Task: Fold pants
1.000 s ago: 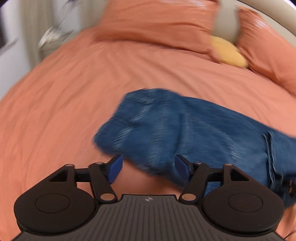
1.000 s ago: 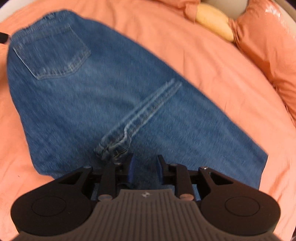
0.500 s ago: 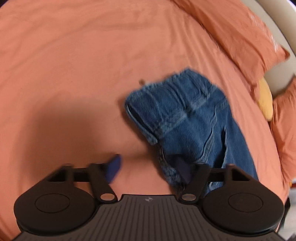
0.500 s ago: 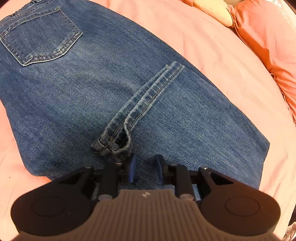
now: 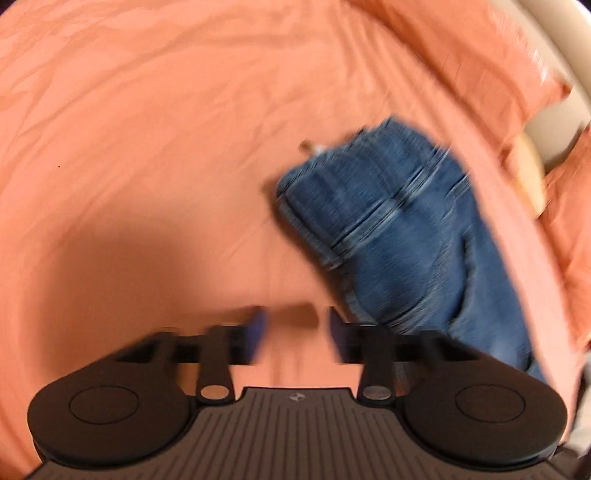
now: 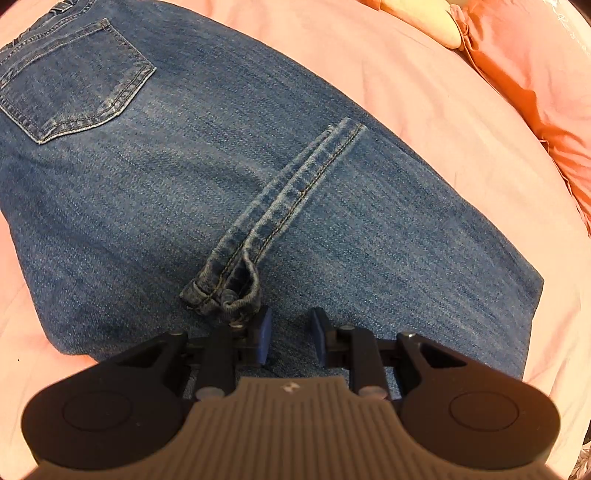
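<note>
Denim fills most of the right wrist view: the jeans lie spread flat on the bed, directly ahead of and beneath the right hand-held gripper. A back pocket sits far ahead and to that gripper's left. A leg hem is folded back over the cloth and runs diagonally from ahead-right down to a bunched end just ahead of the left blue pad, so close that contact cannot be told. The right hand-held gripper's jaws stand a narrow gap apart, with flat denim showing in the gap below them and nothing pinched between the pads.

In the left wrist view, which is blurred, the jeans appear ahead and to the right of the left hand-held gripper, their near edge reaching down behind its right finger. Whether that finger touches the cloth cannot be told. This gripper's jaws are opening, and only the orange bedsheet shows between them; no denim is in the gap. A dark shadow lies on the sheet ahead and to its left.

Orange pillows rest beyond the jeans, far ahead and to the right of the right hand-held gripper, with a pale yellow cushion beside them.
</note>
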